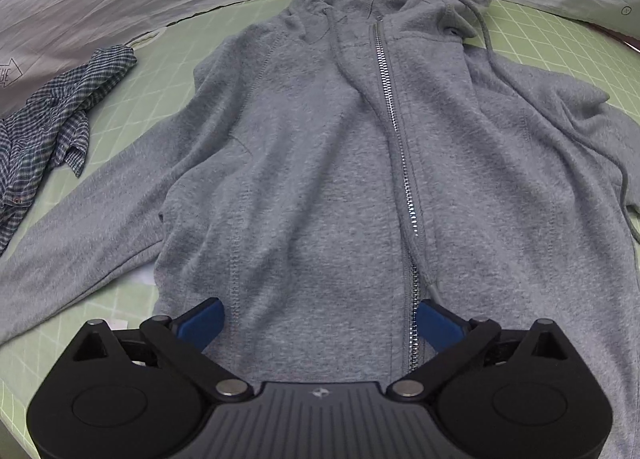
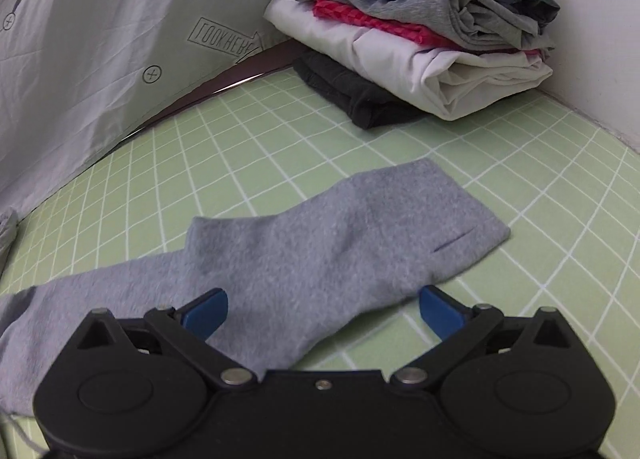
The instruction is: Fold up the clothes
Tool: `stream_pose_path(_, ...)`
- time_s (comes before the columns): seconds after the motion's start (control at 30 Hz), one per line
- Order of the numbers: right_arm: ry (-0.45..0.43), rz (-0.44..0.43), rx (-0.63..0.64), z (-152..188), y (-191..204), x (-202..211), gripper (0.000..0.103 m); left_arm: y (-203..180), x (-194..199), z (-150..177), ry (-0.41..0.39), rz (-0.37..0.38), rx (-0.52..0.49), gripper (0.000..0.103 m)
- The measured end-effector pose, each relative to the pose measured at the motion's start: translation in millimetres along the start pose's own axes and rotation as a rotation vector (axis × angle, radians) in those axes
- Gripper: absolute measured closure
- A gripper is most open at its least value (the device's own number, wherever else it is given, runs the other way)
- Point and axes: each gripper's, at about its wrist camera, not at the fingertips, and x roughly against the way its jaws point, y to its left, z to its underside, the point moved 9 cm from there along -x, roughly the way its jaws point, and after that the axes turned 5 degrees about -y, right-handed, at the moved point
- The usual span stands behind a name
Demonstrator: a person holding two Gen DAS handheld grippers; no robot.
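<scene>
Reading "LOOK HERE" (mirrored), backdrop sheet behind hoodie sleeve.

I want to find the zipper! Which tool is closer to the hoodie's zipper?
Left. The left tool hangs open over the gray hoodie's bottom edge, with the zipper just inside its right-hand finger. The right tool is open over a sleeve; no zipper shows in its view.

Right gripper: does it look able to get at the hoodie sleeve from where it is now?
Probably yes. The right gripper has its jaws open, and the grey sleeve lies flat on the green mat directly ahead of them. Nothing lies on the sleeve; the folded stack sits well beyond.
</scene>
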Motion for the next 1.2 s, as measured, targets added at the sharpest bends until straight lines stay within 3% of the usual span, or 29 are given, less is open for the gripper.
stream_pose_path(0.2, -0.024, 0.02, 0.072, -16.7, 4.3, -25.6, 0.0, 1.9, -0.1, 0.8, 0.036, -0.006, 0.032, 0.0)
stream_pose_path(0.23, -0.033, 0.007, 0.081, -18.3, 5.3, -25.7, 0.005, 1.2, 0.2, 0.5, 0.037, -0.012, 0.028, 0.0)
stream_pose_path(0.3, -0.07, -0.015, 0.095, -22.7, 7.1, -22.9, 0.034, 0.1, 0.3, -0.1, 0.04, -0.021, 0.022, 0.0)
stream_pose_path(0.33, -0.083, -0.021, 0.094, -25.0, 6.4, -21.1, 0.07, -0.1, 0.1, -0.4, 0.044, -0.022, 0.022, 0.0)
stream_pose_path(0.37, -0.087, -0.023, 0.088, -26.9, 4.6, -19.5, 0.084, -0.2, -0.2, -0.7, 0.048, -0.022, 0.023, 0.0)
stream_pose_path(0.43, -0.101, -0.017, 0.081, -31.0, -0.6, -15.6, 0.086, -0.4, -0.7, -1.2, 0.055, -0.023, 0.024, 0.0)
stream_pose_path(0.57, -0.188, 0.157, 0.013, -43.8, -54.7, 0.0, 0.087, -0.5, -1.9, -1.7, 0.068, -0.023, 0.032, 0.0)
stream_pose_path(0.63, -0.172, 0.186, -0.06, -38.9, -80.4, 0.4, 0.086, 0.8, -2.2, 0.1, 0.069, -0.021, 0.053, 0.0)
stream_pose_path(0.8, -0.126, 0.212, -0.063, -17.2, -103.9, -0.1, 0.081, 4.1, -3.2, 2.7, 0.071, -0.008, 0.096, 0.0)
stream_pose_path(0.83, -0.129, 0.222, -0.051, -16.0, -105.0, 1.3, 0.077, 4.7, -3.4, 3.3, 0.071, -0.006, 0.104, 0.0)
stream_pose_path(0.93, -0.127, 0.274, -0.087, -15.5, -119.5, 1.3, 0.05, 6.7, -3.7, 5.6, 0.067, 0.001, 0.124, 0.0)
stream_pose_path(1.03, -0.116, 0.277, -0.123, -15.8, -130.5, 0.8, 0.047, 7.9, -3.9, 7.8, 0.059, 0.008, 0.14, 0.0)
stream_pose_path(1.2, -0.131, 0.29, -0.107, -22.6, -136.9, 9.7, 0.031, 9.2, -2.9, 10.3, 0.048, 0.02, 0.16, 0.0)
